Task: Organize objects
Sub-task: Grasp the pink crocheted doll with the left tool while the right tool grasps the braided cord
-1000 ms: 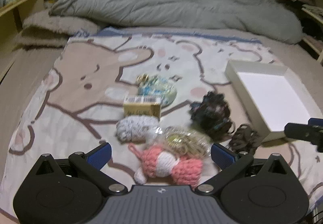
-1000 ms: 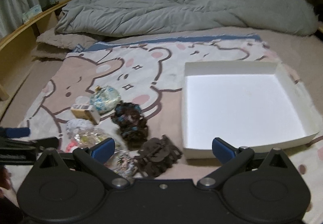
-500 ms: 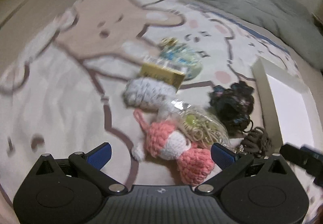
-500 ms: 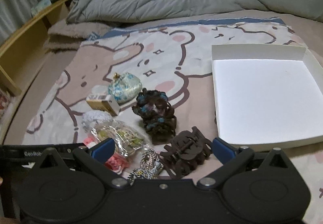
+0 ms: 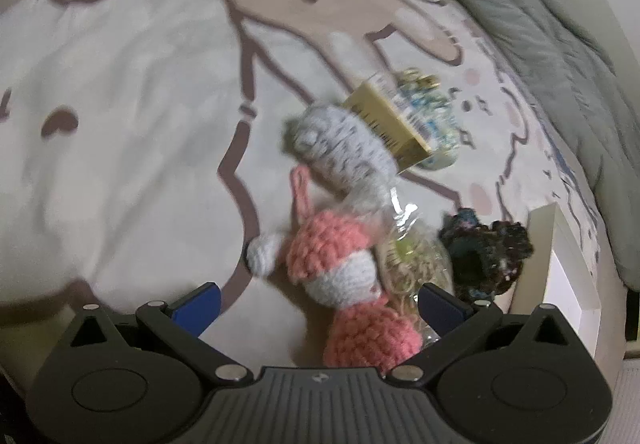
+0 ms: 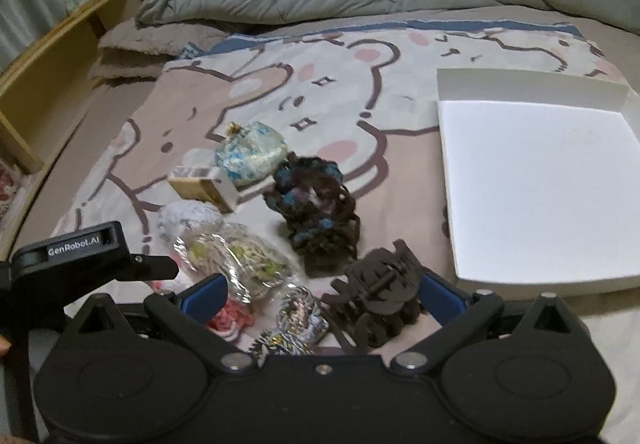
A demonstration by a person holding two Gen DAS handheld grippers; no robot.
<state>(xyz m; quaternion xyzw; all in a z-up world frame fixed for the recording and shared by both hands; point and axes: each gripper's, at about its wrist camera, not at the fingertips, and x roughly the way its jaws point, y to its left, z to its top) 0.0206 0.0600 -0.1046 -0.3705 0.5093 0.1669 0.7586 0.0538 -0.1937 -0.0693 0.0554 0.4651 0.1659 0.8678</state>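
Left gripper hovered over pink toy on bed, jaws spread. Right gripper spread near hair claw. Box empty. Next: close, carry over.

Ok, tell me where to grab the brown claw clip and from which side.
Take the brown claw clip across its rounded spine, coming down from above with the right gripper, whose jaws are open around it. Its teeth splay outward along the blanket, so the smooth middle likely gives the steadier hold.
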